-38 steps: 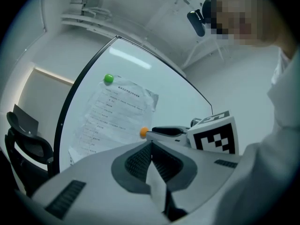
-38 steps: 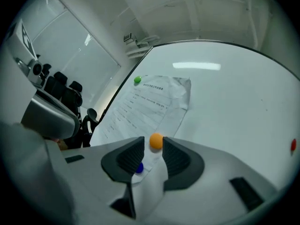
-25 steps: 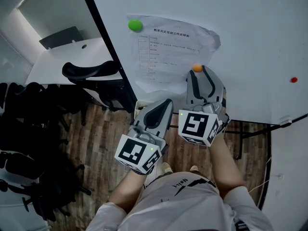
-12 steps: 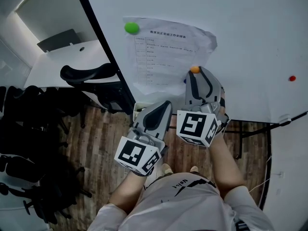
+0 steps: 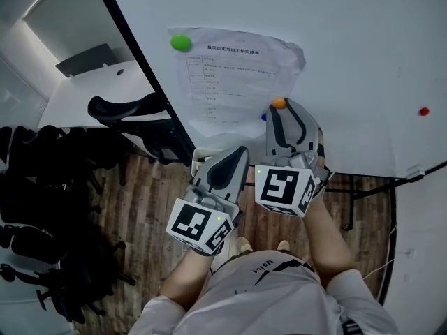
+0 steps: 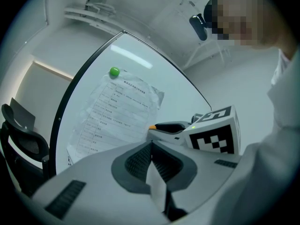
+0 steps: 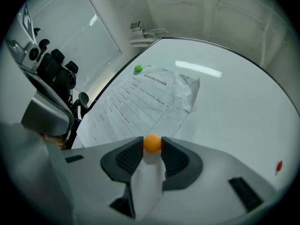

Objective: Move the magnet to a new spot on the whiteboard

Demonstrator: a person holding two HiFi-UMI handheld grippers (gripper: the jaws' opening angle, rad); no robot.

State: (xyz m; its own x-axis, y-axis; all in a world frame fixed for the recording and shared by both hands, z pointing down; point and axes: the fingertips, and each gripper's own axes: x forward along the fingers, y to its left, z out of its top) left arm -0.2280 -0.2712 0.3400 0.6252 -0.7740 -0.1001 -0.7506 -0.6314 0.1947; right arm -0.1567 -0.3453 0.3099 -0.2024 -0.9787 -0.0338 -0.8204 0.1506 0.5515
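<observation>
— Whiteboard (image 5: 363,40) fills the upper right; what's changed there?
— Right tool (image 7: 152,149) has drawn its jaws in and now clamps the orange magnet (image 5: 279,103), which still sits at the paper sheet's (image 5: 230,75) lower right edge. Left tool (image 6: 150,146) idles, jaws together.
— Gripped, then, but not moved?
— Seems so; lifting likely comes next.

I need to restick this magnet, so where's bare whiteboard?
Bare whiteboard lies between the paper sheet and the red magnet. It's crowded at the sheet's lower right, by the orange magnet.
</observation>
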